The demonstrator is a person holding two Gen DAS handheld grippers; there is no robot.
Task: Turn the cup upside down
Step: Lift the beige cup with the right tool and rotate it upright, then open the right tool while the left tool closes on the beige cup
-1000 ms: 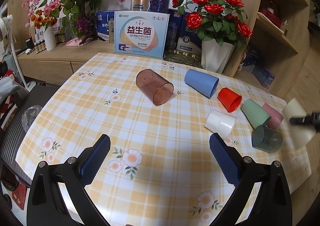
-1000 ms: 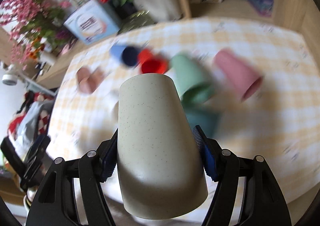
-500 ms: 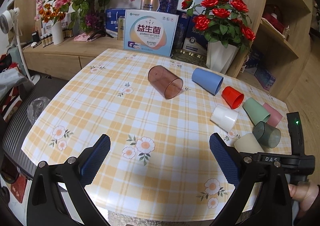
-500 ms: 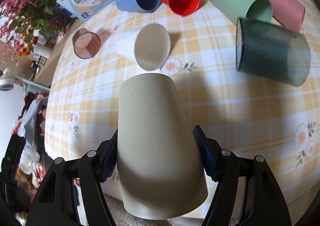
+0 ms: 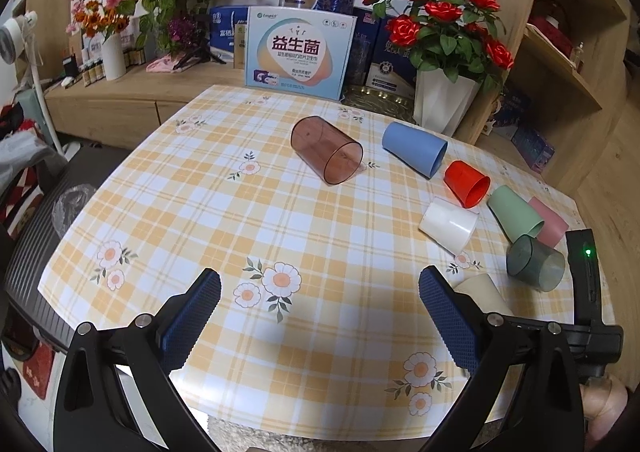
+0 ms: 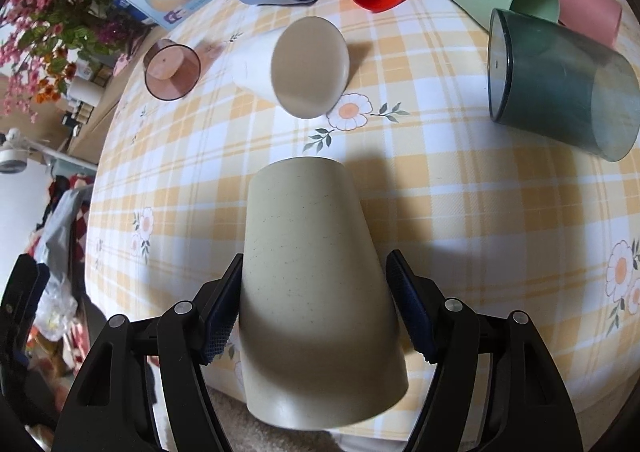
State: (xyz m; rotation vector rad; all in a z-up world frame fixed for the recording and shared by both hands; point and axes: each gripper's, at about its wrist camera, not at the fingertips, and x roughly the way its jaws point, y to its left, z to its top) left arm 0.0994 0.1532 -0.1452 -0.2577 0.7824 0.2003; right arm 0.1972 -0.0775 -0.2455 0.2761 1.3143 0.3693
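Note:
A speckled beige cup stands upside down on the checked tablecloth, base facing away and rim toward the camera, near the table's front edge. My right gripper has its blue pads on both sides of the cup; the right pad shows a small gap. The cup also shows in the left wrist view behind my left gripper's right finger. My left gripper is open and empty above the table's front.
Several cups lie on their sides: brown transparent, blue, red, white, green, pink, dark teal. A rose vase and boxes stand at the back.
My right gripper has lowered the beige cup to the table near the front edge, and its jaws have spread slightly. The left gripper has pulled back a little.

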